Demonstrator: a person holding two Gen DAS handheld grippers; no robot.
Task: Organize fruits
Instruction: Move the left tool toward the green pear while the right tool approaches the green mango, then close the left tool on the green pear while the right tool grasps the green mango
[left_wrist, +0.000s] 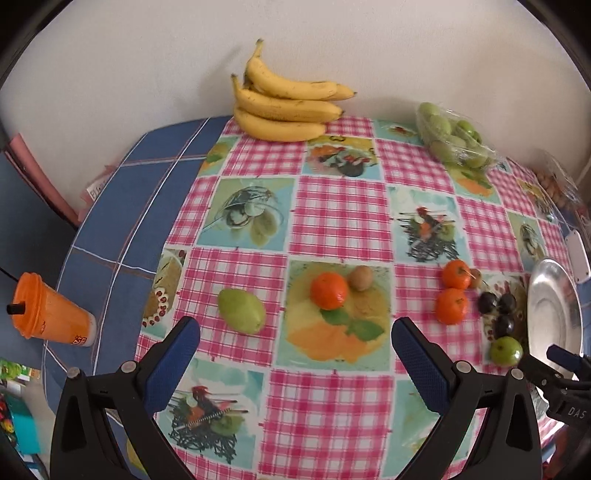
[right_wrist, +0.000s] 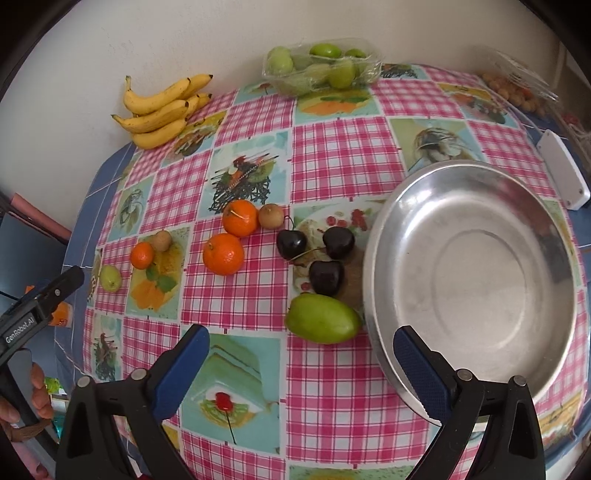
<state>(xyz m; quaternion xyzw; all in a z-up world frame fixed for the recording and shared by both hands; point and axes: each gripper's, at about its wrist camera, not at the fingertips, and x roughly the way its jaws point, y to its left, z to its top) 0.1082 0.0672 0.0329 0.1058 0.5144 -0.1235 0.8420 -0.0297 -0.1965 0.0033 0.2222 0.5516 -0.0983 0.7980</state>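
Both grippers, left (left_wrist: 295, 347) and right (right_wrist: 301, 354), released, holding nothing. Bowl (right_wrist: 373, 258) empty; green fruit (right_wrist: 323, 319) touches its rim at 8 o'clock, cherries (right_wrist: 327, 277) just beyond. Risk: round fruit rolling off when nudged; fingers striking rim.

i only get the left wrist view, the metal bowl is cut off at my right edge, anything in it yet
Observer: No, the metal bowl is bare inside; the right wrist view shows its whole floor.
Operator: what's closest to it
Observer: A green fruit lies against its near-left rim, with three dark cherries just behind.
Operator: right tongs holding anything
Observer: No, the right tongs are open with nothing between them, hanging over the cloth just short of that green fruit.
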